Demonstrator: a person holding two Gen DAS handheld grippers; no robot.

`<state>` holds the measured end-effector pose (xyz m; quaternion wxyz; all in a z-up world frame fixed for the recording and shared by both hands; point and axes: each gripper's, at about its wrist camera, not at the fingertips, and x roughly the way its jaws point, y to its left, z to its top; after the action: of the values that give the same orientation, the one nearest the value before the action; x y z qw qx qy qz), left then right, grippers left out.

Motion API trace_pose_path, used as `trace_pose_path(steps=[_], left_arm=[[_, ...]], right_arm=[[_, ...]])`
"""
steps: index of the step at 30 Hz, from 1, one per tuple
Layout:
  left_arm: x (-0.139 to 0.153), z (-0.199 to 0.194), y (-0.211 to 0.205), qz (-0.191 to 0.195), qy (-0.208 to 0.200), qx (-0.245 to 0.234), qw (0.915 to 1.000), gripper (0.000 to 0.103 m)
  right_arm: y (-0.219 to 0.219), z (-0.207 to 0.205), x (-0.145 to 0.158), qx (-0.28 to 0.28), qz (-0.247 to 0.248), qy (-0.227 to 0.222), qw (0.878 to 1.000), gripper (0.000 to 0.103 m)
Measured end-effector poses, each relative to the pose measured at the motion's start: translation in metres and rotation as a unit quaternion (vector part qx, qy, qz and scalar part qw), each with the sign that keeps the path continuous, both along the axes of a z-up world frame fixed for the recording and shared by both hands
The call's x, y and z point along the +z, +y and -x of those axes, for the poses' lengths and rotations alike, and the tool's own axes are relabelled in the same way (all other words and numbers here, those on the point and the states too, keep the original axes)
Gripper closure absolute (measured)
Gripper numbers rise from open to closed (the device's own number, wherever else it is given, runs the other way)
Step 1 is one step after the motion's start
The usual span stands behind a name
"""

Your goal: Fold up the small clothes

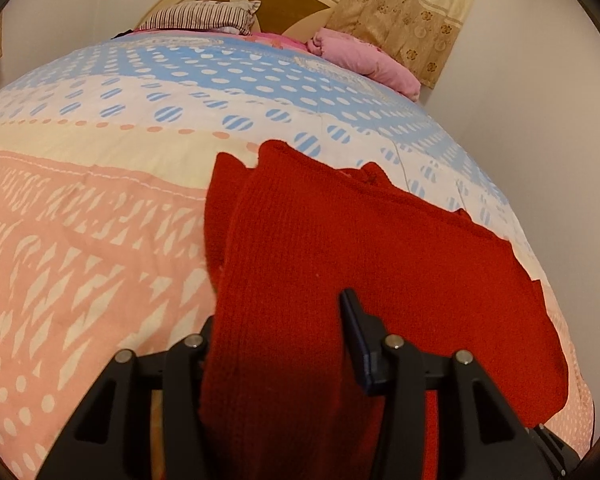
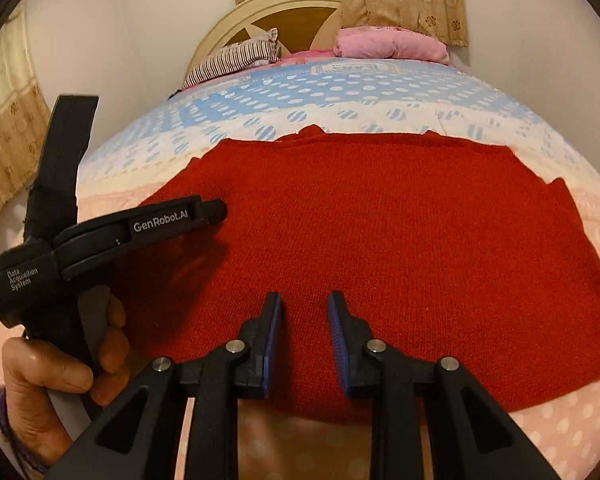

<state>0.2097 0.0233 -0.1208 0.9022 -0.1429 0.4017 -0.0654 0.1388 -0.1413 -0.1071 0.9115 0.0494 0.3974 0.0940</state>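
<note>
garment: we see the red knit sweater (image 2: pixel 380 248) spread flat on the patterned bedspread (image 1: pixel 100 240) | left gripper (image 1: pixel 284 332): partly apart, a raised fold of the sweater between its fingers | right gripper (image 2: pixel 303 320): jaws narrowly apart over the sweater, gripping nothing

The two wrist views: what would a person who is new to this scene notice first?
First comes the red knitted garment, spread wide on the patterned bedspread and filling the middle of both views. Next is the left gripper, with a bunched fold of that garment between its fingers, while the right gripper hangs over the near hem with nothing between its blue pads. At the headboard lie a striped pillow and a pink quilt.
</note>
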Motion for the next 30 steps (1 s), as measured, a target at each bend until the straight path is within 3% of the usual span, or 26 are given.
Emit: trace_pose_path(steps=[5, 9, 14, 19, 30], left_arm=[[0.009, 0.006, -0.002, 0.008, -0.015, -0.008, 0.9998, 0.072], [0.031, 0.018, -0.022, -0.032, -0.066, -0.036, 0.9966, 0.073], [0.048, 0.027, -0.067, -0.093, -0.114, -0.113, 0.9826, 0.073], [0.026, 0.019, -0.092, -0.139, -0.092, -0.158, 0.9733, 0.073], [0.023, 0.019, -0.093, -0.138, -0.084, -0.158, 0.9741, 0.071]], right_arm=[[-0.003, 0.003, -0.001, -0.001, -0.013, -0.003, 1.0, 0.078], [-0.007, 0.003, -0.002, -0.001, -0.028, -0.003, 1.0, 0.078], [-0.018, 0.001, -0.004, -0.004, -0.069, -0.001, 0.998, 0.078], [-0.026, 0.0, -0.007, -0.006, -0.1, 0.003, 0.995, 0.078], [-0.027, -0.002, -0.008, -0.006, -0.108, 0.004, 0.994, 0.078]])
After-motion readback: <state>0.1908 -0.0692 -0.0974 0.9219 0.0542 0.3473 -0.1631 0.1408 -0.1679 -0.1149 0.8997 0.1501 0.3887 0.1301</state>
